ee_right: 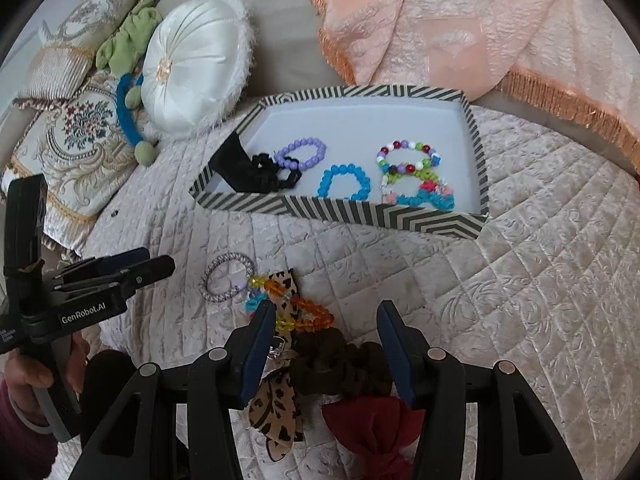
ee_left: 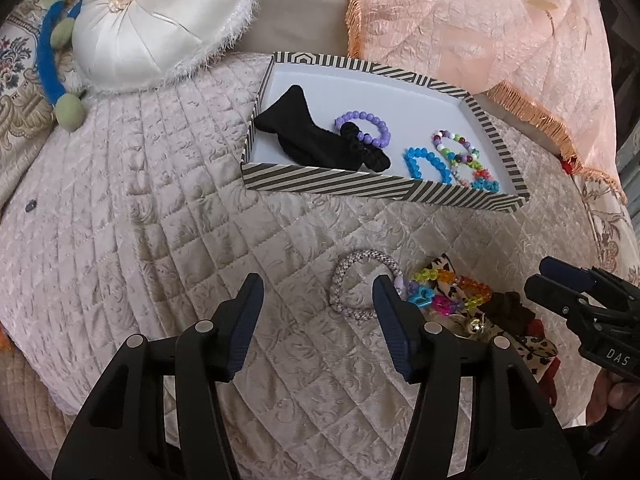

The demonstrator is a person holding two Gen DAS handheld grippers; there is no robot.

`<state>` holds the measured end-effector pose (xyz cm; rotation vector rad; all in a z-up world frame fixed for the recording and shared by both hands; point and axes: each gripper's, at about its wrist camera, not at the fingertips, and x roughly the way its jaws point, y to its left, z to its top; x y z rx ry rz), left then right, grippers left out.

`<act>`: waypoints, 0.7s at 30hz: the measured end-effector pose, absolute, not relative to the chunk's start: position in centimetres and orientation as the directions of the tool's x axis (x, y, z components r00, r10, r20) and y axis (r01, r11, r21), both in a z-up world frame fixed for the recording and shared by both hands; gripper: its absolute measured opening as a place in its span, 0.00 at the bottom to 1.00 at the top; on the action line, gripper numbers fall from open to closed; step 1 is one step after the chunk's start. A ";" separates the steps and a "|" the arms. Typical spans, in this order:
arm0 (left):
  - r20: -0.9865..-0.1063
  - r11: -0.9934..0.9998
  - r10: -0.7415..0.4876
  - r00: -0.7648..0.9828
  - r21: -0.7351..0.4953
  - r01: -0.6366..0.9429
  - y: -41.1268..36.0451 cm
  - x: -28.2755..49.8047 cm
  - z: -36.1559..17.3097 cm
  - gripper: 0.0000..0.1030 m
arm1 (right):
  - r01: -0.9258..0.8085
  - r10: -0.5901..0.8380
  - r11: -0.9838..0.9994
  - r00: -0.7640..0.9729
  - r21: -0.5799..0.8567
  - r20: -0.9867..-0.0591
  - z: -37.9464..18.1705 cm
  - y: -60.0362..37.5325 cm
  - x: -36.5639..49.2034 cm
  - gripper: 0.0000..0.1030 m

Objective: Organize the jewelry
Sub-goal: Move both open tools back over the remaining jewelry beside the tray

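A striped box point(ee_left: 320, 182) point(ee_right: 320, 204) on the quilted bed holds a black scrunchie point(ee_left: 320, 140) point(ee_right: 256, 172), a purple bead bracelet point(ee_left: 362, 126) point(ee_right: 300, 154), a blue one point(ee_left: 424, 162) point(ee_right: 344, 182) and multicoloured ones point(ee_left: 456, 146) point(ee_right: 408, 158). In front of it lie a silver braided hair tie point(ee_left: 358, 284) point(ee_right: 226, 282), a colourful bead bracelet point(ee_left: 452, 286) point(ee_right: 300, 312), a leopard bow point(ee_right: 276, 412), a brown scrunchie point(ee_right: 340, 364) and a red scrunchie point(ee_right: 372, 420). My left gripper point(ee_left: 318, 304) point(ee_right: 160, 266) is open and empty, just left of the hair tie. My right gripper point(ee_right: 326, 334) point(ee_left: 536, 276) is open over the brown scrunchie.
A white round cushion point(ee_left: 160, 20) point(ee_right: 196, 80), a blue-and-green plush toy point(ee_left: 52, 72) point(ee_right: 132, 120) and patterned pillows point(ee_right: 76, 140) lie at the back left. A peach fringed blanket point(ee_left: 480, 32) point(ee_right: 480, 20) lies behind the box.
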<state>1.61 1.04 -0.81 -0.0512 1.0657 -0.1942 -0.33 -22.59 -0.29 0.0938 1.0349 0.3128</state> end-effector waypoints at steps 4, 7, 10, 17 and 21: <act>-0.863 0.983 -0.176 0.473 -0.126 0.135 1.1 1.5 -0.9 0.55 | -0.205 0.299 0.952 0.476 0.226 -0.827 -0.4 -22.7 -0.3 0.49; -0.862 0.983 -0.176 0.476 -0.127 0.135 1.1 1.4 -0.8 0.55 | -0.201 0.298 0.953 0.482 0.227 -0.824 -0.3 -22.8 -0.4 0.49; -0.858 0.983 -0.174 0.484 -0.123 0.136 1.0 1.3 -0.5 0.55 | -0.203 0.293 0.954 0.487 0.219 -0.823 0.0 -22.6 -0.6 0.49; -0.857 0.981 -0.181 0.483 -0.124 0.147 0.6 1.2 -0.4 0.55 | -0.206 0.293 0.954 0.492 0.217 -0.820 0.4 -22.4 -0.9 0.49; -0.866 0.975 -0.211 0.453 -0.157 0.155 0.5 2.0 -1.2 0.58 | -0.198 0.299 0.953 0.483 0.230 -0.823 -0.1 -22.6 -0.6 0.49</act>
